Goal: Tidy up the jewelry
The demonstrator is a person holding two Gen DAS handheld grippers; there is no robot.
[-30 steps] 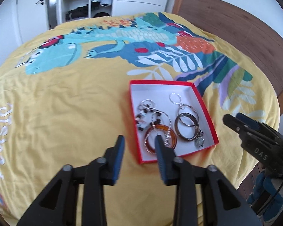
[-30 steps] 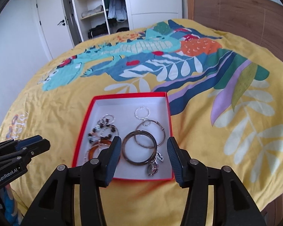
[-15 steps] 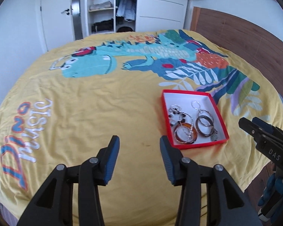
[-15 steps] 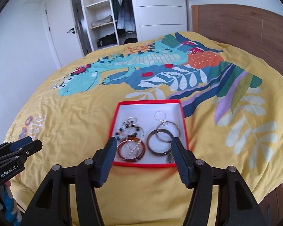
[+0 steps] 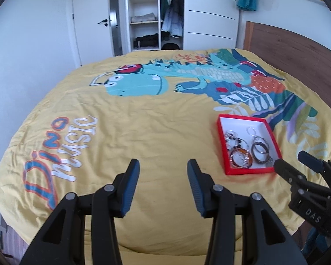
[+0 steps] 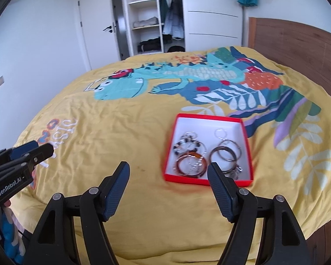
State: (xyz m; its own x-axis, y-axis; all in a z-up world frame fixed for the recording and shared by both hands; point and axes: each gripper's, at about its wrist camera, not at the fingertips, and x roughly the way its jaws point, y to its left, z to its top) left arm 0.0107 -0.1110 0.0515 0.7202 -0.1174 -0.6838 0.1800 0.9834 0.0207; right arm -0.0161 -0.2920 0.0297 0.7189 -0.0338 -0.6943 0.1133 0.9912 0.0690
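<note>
Left wrist view: my left gripper [image 5: 163, 167] sits with its fingers spread apart and nothing between them, hovering over the yellow dino bedspread [image 5: 125, 132]. The red box [image 5: 222, 145] is off to my right on the bed, white inside, with the jewelry lying in it: an amber bangle [image 5: 240, 158] at the near left, a dark bangle [image 5: 260, 152] beside it, a beaded piece [image 5: 234, 138] further back. My right gripper [image 5: 295, 161] pokes in from the right edge, just beside the box's near corner.

Right wrist view: my right gripper [image 6: 168, 171] is wide open too, holding nothing. The red box [image 6: 209, 117] is just ahead, and my right fingertip [image 6: 214, 172] overlaps its near edge in the picture. Amber bangle [image 6: 190, 163] is near left, dark bangle [image 6: 224, 156] to its right. The left gripper [image 6: 42, 149] shows at the left edge; can't tell its gap from here.
</note>
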